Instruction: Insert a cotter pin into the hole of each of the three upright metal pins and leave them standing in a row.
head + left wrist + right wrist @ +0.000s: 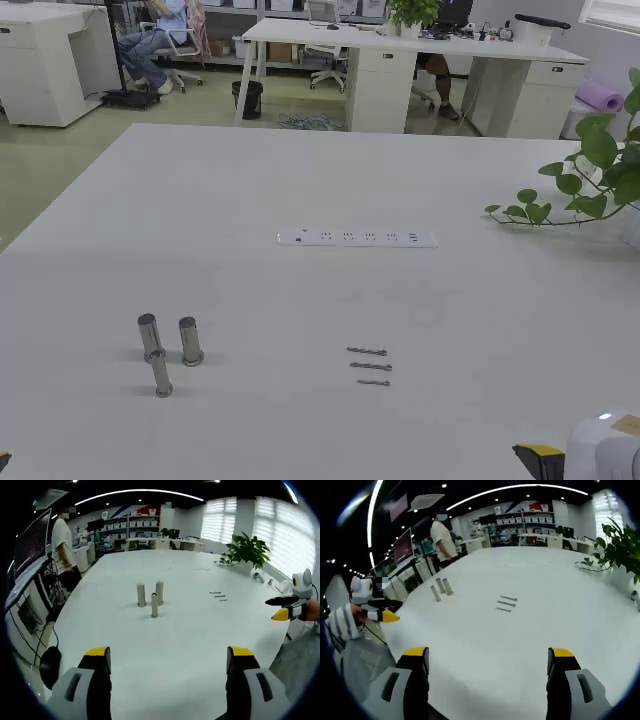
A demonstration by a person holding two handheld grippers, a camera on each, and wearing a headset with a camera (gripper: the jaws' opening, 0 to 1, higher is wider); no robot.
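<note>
Left gripper [167, 656] and right gripper [487, 656] gape wide, empty. Three metal pins [190, 340] stand clustered; cotter pins [370, 366] lie at their 3 o'clock.

The head view is looking down over the white workbench [450, 330]; both gripper views are facing inward from opposite edges, all sharing three upright silver pins [189, 340].

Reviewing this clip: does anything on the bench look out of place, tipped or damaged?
Nothing tipped, spilled or damaged. The three metal pins stand upright, though bunched in a triangle, not a row. The three cotter pins lie parallel, apart from them, none inserted.
</note>
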